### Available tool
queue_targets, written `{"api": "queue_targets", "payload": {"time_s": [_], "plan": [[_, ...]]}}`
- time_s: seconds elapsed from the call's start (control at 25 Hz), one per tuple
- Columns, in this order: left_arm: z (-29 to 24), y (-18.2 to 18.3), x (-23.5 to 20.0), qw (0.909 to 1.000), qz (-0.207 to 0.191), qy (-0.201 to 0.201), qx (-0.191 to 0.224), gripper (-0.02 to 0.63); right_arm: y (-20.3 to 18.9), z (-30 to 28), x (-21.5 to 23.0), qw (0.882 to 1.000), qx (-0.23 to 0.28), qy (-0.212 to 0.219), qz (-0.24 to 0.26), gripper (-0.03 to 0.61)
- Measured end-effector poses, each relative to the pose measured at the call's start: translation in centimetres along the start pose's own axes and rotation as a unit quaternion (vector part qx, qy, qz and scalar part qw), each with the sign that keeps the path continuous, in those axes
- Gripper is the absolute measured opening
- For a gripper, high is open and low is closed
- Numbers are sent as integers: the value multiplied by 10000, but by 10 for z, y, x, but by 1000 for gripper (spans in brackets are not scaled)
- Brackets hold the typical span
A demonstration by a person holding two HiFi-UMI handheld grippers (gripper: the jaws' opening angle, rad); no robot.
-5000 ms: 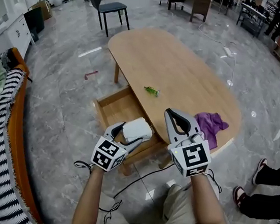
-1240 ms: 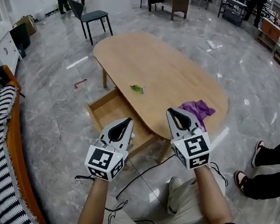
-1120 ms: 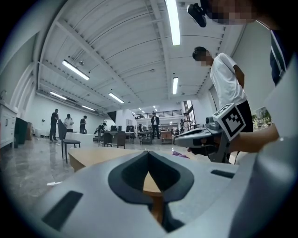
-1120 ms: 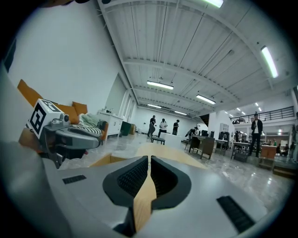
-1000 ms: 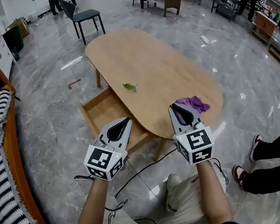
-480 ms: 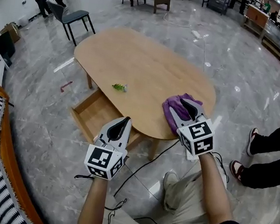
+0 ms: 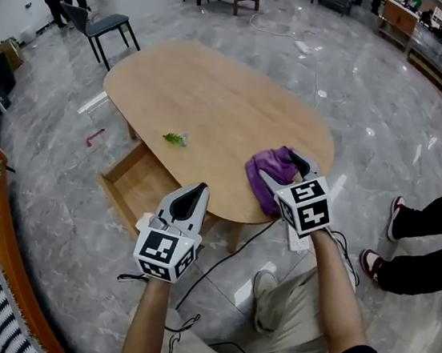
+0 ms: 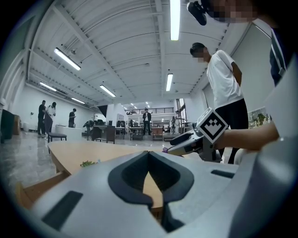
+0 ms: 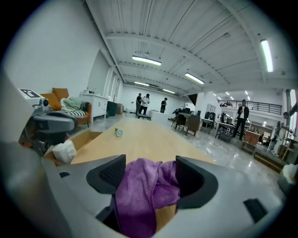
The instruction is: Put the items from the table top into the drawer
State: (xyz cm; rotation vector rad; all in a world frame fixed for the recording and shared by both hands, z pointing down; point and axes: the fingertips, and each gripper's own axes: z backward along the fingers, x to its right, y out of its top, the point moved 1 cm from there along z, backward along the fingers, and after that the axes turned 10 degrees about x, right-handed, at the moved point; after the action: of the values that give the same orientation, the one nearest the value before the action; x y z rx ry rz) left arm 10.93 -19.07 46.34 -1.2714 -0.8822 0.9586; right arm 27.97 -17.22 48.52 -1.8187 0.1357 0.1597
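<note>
straddling the crumpled purple cloth (image 9: pixel 142 186) at the near edge of the oval wooden surface (image 7: pixel 208 89), our right tongs (image 7: pixel 285 170) stand released and wide. they have just been opening, and the cloth lies between them without being pinched. our left tongs (image 7: pixel 194 198) are clenched on nothing and held level just in front of the open drawer (image 7: pixel 140 177) below the surface's edge. a white wad (image 9: pixel 63 151) lies inside that drawer. a small green item (image 7: pixel 174 138) rests on the surface above the drawer, well apart from the cloth.
</note>
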Motion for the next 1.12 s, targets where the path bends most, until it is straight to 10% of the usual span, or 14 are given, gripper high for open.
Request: {"api": "queue_targets", "payload": {"time_s": [1.12], "plan": [[-18,-17,-7,9998,68,15,-160,4,-36,-38,12,9949,-975,105,-247,341]]}}
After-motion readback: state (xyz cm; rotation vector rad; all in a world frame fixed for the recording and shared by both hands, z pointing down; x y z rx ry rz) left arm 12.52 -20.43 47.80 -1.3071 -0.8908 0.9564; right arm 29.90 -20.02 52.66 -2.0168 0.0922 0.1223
